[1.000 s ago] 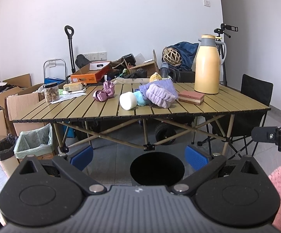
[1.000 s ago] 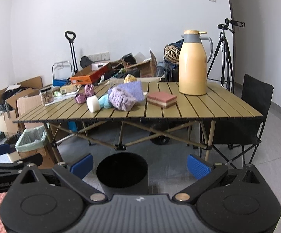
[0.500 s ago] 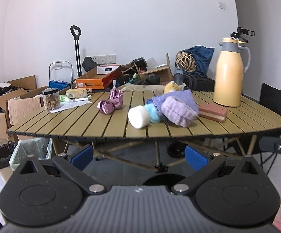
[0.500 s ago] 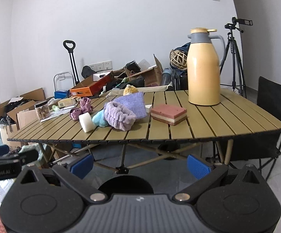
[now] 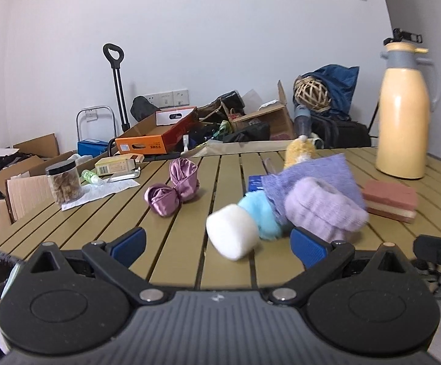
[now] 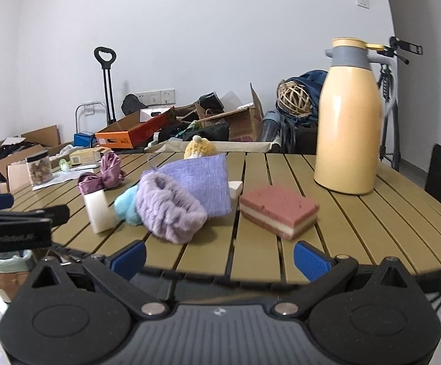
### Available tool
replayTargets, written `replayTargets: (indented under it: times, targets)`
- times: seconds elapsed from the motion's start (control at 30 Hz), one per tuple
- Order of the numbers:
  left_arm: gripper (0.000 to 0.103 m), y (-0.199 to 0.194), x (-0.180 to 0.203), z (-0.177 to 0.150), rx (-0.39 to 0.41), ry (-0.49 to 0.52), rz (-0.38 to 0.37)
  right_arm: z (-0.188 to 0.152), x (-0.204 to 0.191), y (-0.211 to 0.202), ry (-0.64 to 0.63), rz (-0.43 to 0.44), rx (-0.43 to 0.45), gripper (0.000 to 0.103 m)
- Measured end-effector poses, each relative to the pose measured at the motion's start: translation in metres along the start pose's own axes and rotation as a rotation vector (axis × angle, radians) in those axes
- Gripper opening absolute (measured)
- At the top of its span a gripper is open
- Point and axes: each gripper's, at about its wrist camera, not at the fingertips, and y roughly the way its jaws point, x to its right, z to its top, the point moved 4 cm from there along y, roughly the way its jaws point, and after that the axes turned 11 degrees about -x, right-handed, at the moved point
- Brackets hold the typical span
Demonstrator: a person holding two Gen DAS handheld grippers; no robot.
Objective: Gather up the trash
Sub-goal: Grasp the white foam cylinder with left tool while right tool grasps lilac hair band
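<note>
At the bottom of both frames, the left gripper (image 5: 217,245) and the right gripper (image 6: 218,255) are wide open and empty. They probably face the table (image 5: 177,255) to choose trash from the pile at frame centre.

You see a tall yellow thermos jug (image 6: 348,127) standing upright at the far right of the slatted surface (image 6: 372,213). A clear jar (image 5: 64,183) with a black lid stands on white paper (image 5: 104,189) at its left end. Behind it lie an orange box (image 5: 156,136), a woven ball (image 5: 311,93) and a tripod (image 6: 390,103).
</note>
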Motion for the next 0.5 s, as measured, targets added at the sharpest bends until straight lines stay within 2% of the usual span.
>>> replayTargets:
  times: [0.17, 0.23, 0.27, 0.3, 0.33, 0.37, 0.5]
  targets:
    - [0.103, 0.055, 0.003, 0.013, -0.048, 0.003, 0.016, 0.018, -0.005, 0.042, -0.052, -0.018, 0.003, 0.103]
    - [0.096, 0.075, 0.002, 0.013, -0.075, -0.004, -0.001, 0.022, -0.009, 0.053, -0.067, -0.013, 0.012, 0.103]
    - [0.082, 0.085, 0.002, 0.012, -0.096, -0.004, -0.003, 0.025, -0.011, 0.058, -0.071, -0.01, 0.016, 0.103]
    - [0.056, 0.093, 0.001, 0.011, -0.122, -0.004, -0.009, 0.027, -0.013, 0.063, -0.073, -0.003, 0.022, 0.103]
    - [0.042, 0.101, -0.001, 0.01, -0.151, -0.009, -0.032, 0.029, -0.016, 0.068, -0.074, 0.007, 0.024, 0.103]
    - [0.04, 0.106, -0.005, 0.009, -0.165, -0.022, -0.057, 0.029, -0.018, 0.073, -0.075, 0.017, 0.021, 0.103]
    - [0.037, 0.101, -0.021, 0.008, -0.135, -0.06, -0.075, 0.031, -0.032, 0.093, -0.092, 0.045, 0.01, 0.103]
